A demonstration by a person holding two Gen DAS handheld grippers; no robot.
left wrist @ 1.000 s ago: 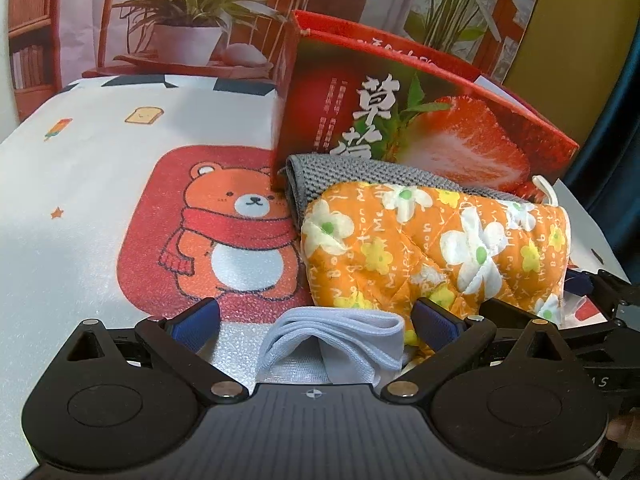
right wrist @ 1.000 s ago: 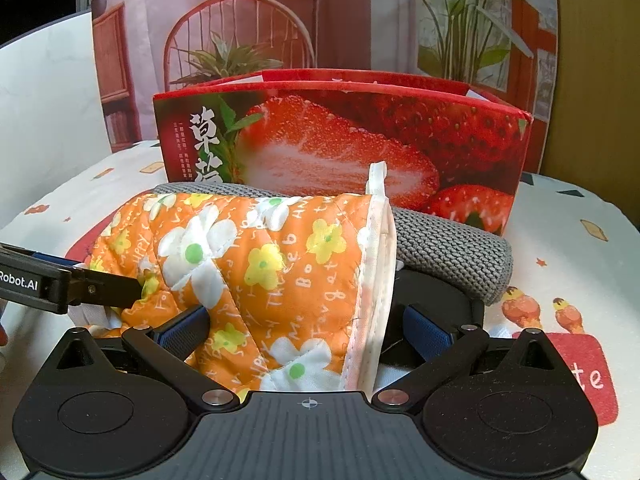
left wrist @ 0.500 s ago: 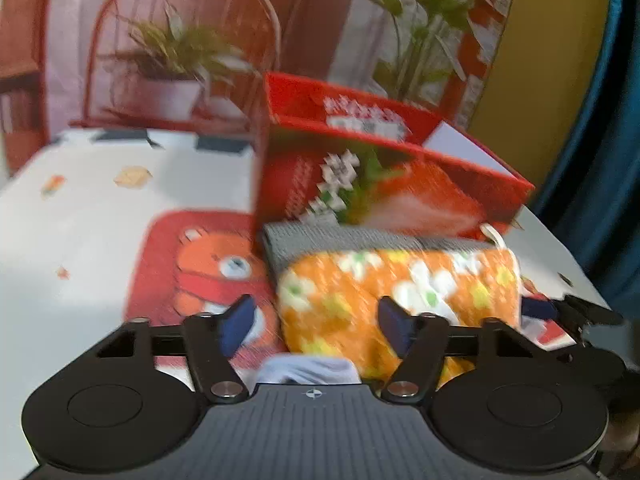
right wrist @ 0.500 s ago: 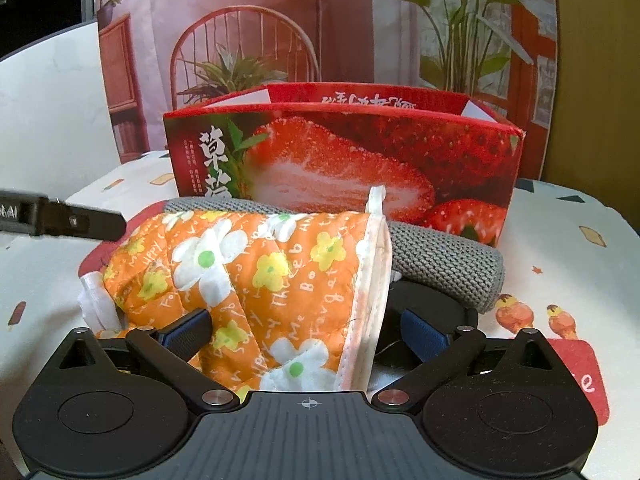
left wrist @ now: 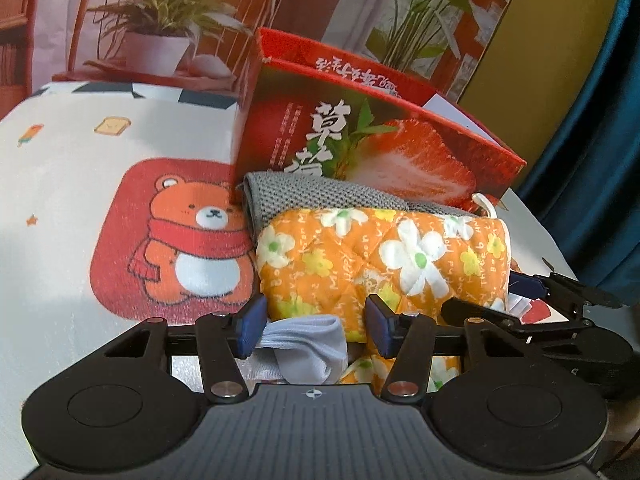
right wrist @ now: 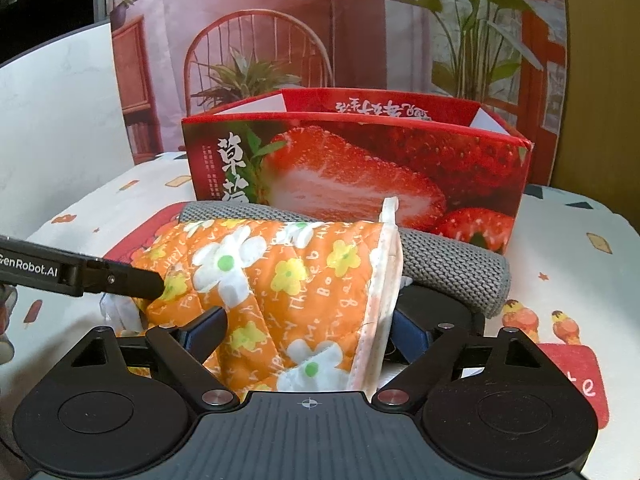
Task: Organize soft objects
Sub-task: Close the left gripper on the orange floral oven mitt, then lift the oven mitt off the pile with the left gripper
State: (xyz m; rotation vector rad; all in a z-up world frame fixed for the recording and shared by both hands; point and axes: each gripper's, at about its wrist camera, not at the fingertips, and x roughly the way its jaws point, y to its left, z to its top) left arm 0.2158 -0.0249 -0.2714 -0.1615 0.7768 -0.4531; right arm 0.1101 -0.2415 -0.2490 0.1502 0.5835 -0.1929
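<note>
An orange flowered oven mitt (left wrist: 380, 256) lies on a grey knitted cloth (left wrist: 304, 196) in front of the open red strawberry box (left wrist: 360, 136). A white sock (left wrist: 308, 344) lies between the fingers of my left gripper (left wrist: 314, 330), whose jaws stand apart around the sock and the mitt's near edge. My right gripper (right wrist: 308, 332) holds the mitt's cuff end (right wrist: 304, 292) between its jaws, which are wide apart; whether they press it I cannot tell. The left gripper's finger (right wrist: 80, 274) shows at the mitt's left end in the right wrist view.
The tablecloth has a red bear patch (left wrist: 172, 236) to the left of the pile. A printed backdrop with plants and a chair stands behind the box (right wrist: 360, 152). The grey cloth (right wrist: 452, 268) sticks out to the right of the mitt.
The left gripper lifted and pulled back, then came down toward the sock again with its jaws narrower than a second ago. The right gripper rose a little, keeping the mitt between its fingers.
</note>
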